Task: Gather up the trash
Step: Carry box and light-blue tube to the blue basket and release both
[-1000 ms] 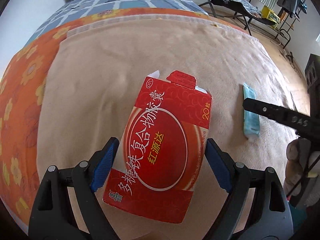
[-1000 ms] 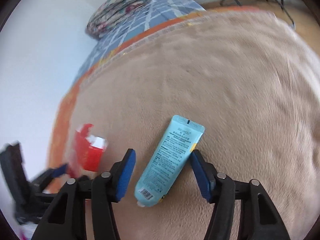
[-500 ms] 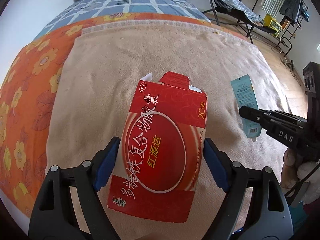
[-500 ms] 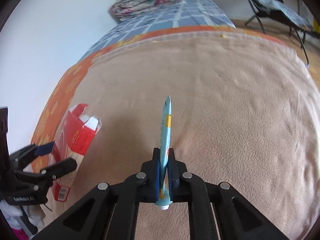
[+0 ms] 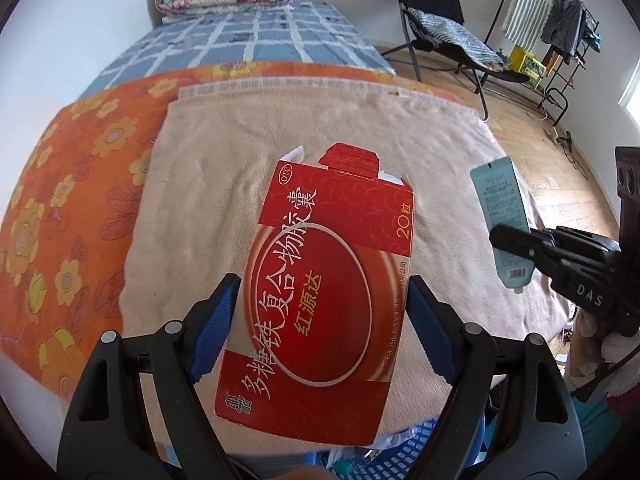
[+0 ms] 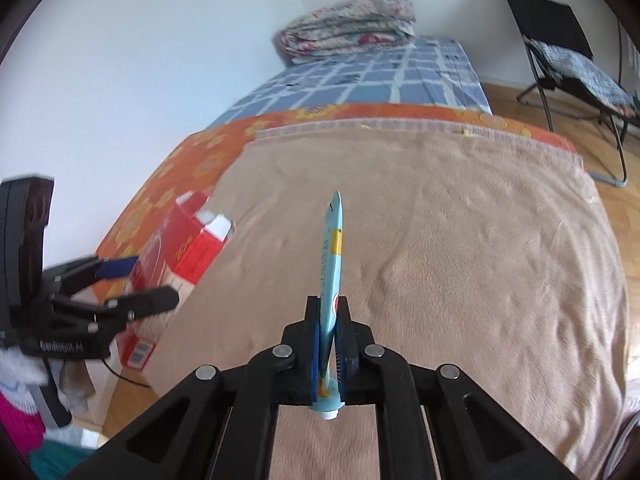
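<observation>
Trash is being gathered: left claw (image 5: 324, 320) is gripping the red box (image 5: 332, 280), right claw (image 6: 329, 344) is pinching the blue tube (image 6: 333, 264); a basket (image 5: 400, 452), possibly the bin, is showing at six o'clock.

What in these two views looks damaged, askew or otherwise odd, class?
The red box in the left gripper has its top flaps torn open and sticking up. The blue tube pinched in the right gripper is squeezed flat and held edge-on. Nothing looks spilled on the beige blanket.
</observation>
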